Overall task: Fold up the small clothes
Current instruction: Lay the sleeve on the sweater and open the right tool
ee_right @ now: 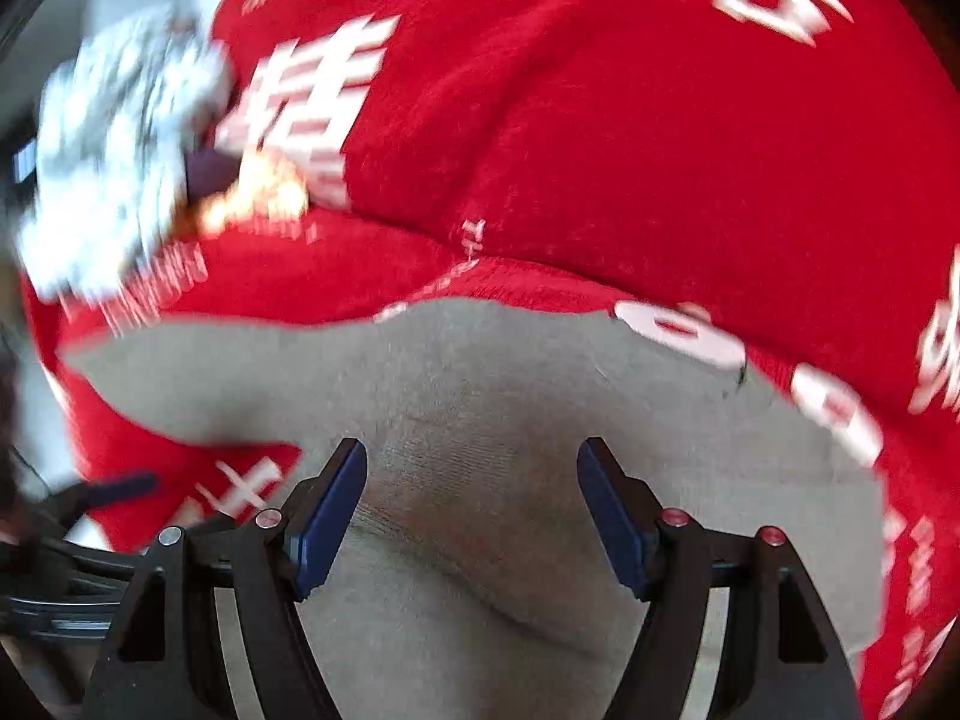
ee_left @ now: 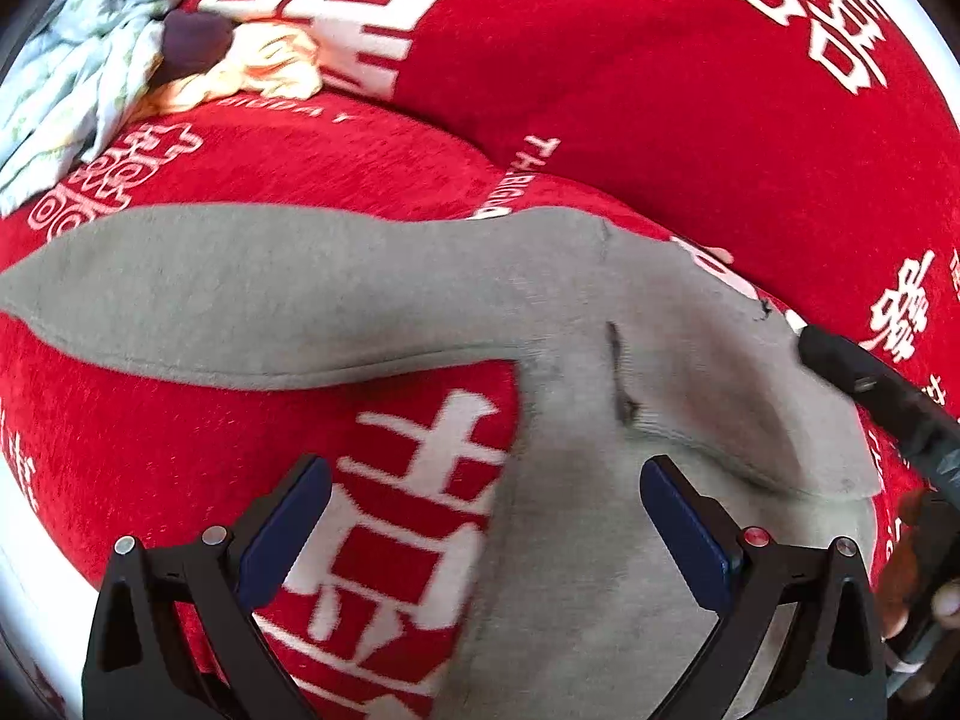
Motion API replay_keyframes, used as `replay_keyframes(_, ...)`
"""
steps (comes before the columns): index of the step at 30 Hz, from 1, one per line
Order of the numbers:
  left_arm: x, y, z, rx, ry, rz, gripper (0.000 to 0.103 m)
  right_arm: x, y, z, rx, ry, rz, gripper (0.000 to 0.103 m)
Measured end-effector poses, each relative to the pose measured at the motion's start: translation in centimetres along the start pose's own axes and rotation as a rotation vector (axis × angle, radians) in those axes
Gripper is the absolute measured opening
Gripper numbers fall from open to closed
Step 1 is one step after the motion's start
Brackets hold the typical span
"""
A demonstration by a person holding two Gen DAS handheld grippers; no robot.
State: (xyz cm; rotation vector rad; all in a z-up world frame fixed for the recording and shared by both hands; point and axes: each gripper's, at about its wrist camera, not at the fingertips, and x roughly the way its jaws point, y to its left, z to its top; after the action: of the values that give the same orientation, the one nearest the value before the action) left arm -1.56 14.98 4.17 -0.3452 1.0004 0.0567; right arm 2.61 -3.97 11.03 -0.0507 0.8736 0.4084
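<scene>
A small grey garment [ee_left: 372, 294] lies spread on a red cover with white characters [ee_left: 660, 90]. One part stretches left, another runs down toward me. My left gripper [ee_left: 483, 480] is open just above the cloth, its right finger over the grey fabric and its left finger over the red cover. My right gripper [ee_right: 471, 462] is open and empty over the middle of the grey garment [ee_right: 480, 372]. The right gripper's finger [ee_left: 864, 378] also shows at the garment's right edge in the left wrist view.
A pile of other clothes lies at the far left: a pale patterned piece [ee_left: 90, 54], a dark purple piece [ee_left: 195, 39] and a yellowish piece [ee_left: 264, 69]. The pile also shows blurred in the right wrist view [ee_right: 126, 156].
</scene>
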Motion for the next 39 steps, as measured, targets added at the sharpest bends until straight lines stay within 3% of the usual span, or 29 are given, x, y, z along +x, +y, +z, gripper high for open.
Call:
replay_keyframes(2,0.1,-1.0,0.0,0.022,0.005,-0.002,0.103,-1.2,-2.0,-0.4,0.071,-0.027,0.038,0.077)
replay_keyframes(4,0.2,-2.2,-0.2,0.044,0.013,-0.009,0.103,-2.0,-3.8,-0.9,0.114,-0.049,0.017,0.078)
replay_keyframes(10,0.9,-6.9,-0.3,0.148,0.016,-0.029,0.103,-2.6,-10.3,-4.5,0.201,0.006,-0.222,0.078)
replay_keyframes(14,2.8,-10.7,-0.1,0.197,0.059,-0.076,0.103,-2.2,-14.0,-7.5,0.297,0.043,-0.227,0.078)
replay_keyframes(16,4.3,-12.6,-0.3,0.246,0.083,-0.058,0.103,-2.1,-15.4,-8.6,0.308,0.042,-0.236,0.077)
replay_keyframes(18,6.0,-13.7,-0.5,0.29,0.105,0.002,0.103,-2.1,-17.5,-9.7,0.36,0.048,-0.298,0.077)
replay_keyframes(21,7.1,-13.6,-0.9,0.325,0.093,0.085,0.103,-3.7,-19.9,-11.2,0.425,-0.013,-0.198,0.075)
replay_keyframes(25,6.7,-13.1,-0.6,0.27,0.09,0.064,0.103,-5.8,-19.2,-11.1,0.341,-0.034,-0.289,0.078)
replay_keyframes(28,6.7,-14.4,-0.5,0.274,0.092,0.042,0.103,-5.7,-18.7,-10.5,0.316,-0.05,-0.262,0.078)
replay_keyframes(32,8.3,-16.4,-1.4,0.375,0.093,0.1,0.103,-3.0,-18.2,-9.7,0.265,0.007,-0.266,0.078)
replay_keyframes(34,8.2,-16.1,-1.3,0.37,0.079,0.092,0.103,-1.4,-19.2,-10.0,0.292,0.067,-0.297,0.077)
replay_keyframes(37,7.1,-15.2,-0.9,0.335,0.065,0.115,0.103,-1.7,-19.1,-9.5,0.302,0.06,-0.356,0.078)
replay_keyframes(39,5.9,-14.1,-0.9,0.305,0.032,0.115,0.103,-2.6,-17.9,-9.5,0.298,0.026,-0.329,0.078)
